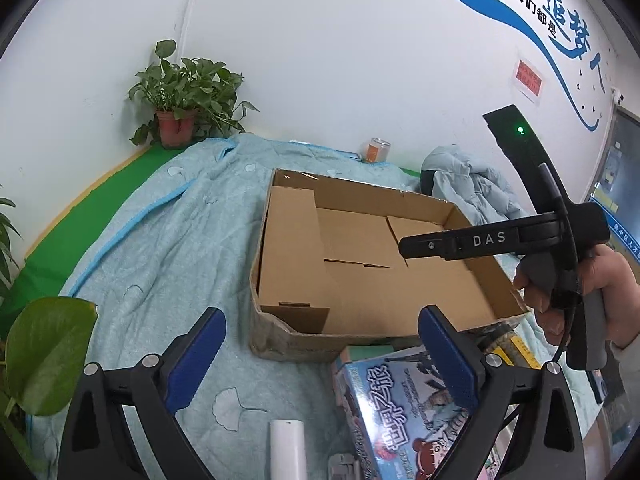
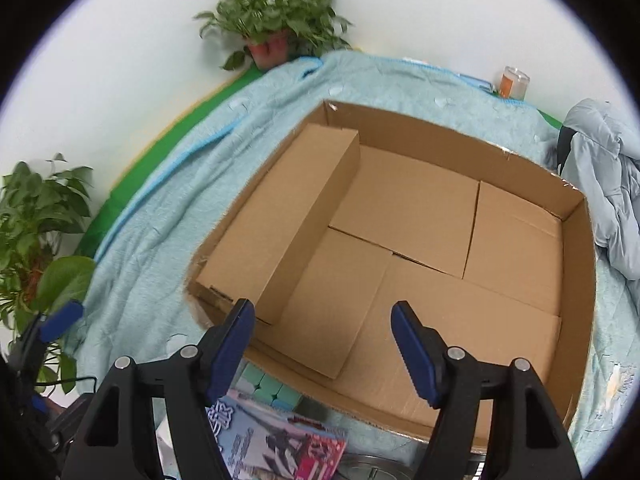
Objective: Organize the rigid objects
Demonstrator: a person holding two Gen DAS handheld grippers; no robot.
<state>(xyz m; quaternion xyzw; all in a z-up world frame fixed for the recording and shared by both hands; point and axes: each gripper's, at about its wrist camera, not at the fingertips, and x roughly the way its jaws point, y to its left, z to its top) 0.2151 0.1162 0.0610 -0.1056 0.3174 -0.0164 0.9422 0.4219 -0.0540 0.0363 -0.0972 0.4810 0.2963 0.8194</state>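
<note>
A: Left gripper point(image 1: 322, 354) jaws standing wide apart, gripping nothing. Right gripper point(image 2: 322, 338)?
B: Apart too, hovering empty over the box point(image 2: 576, 240). Smaller carton point(image 2: 280, 216) lying along its left wall.

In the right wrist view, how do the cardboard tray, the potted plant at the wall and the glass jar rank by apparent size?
1. cardboard tray
2. potted plant
3. glass jar
The tray lies nearer the camera, so its lead is exaggerated.
</note>
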